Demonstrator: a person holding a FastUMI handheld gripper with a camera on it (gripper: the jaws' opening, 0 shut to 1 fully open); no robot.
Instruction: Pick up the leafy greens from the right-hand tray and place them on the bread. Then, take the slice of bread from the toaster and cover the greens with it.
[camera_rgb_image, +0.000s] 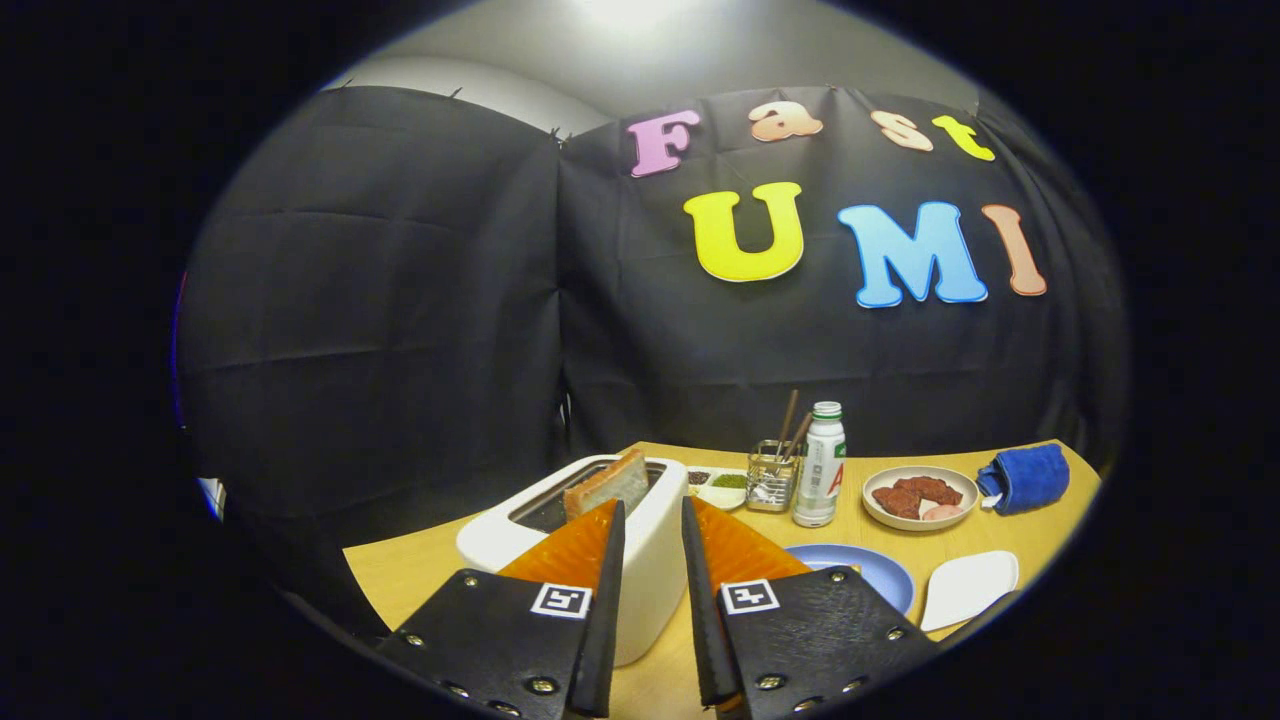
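Hovering gripper (652, 510), fingers parted, holding nothing, aimed at the toaster (560, 545).
We log the bread slice (606, 483) upright in its slot just ahead; greens hidden from us. We judge the bread step current: straddle the slice, then close.

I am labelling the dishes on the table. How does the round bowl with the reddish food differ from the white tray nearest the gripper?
The bowl is round and deep-rimmed; the white tray is flat with rounded corners. The bowl holds reddish pieces; the white tray is bare. The bowl sits farther back, beside the blue cloth; the white tray lies beside the blue plate. Both rest on the wooden table. The gripper is open.
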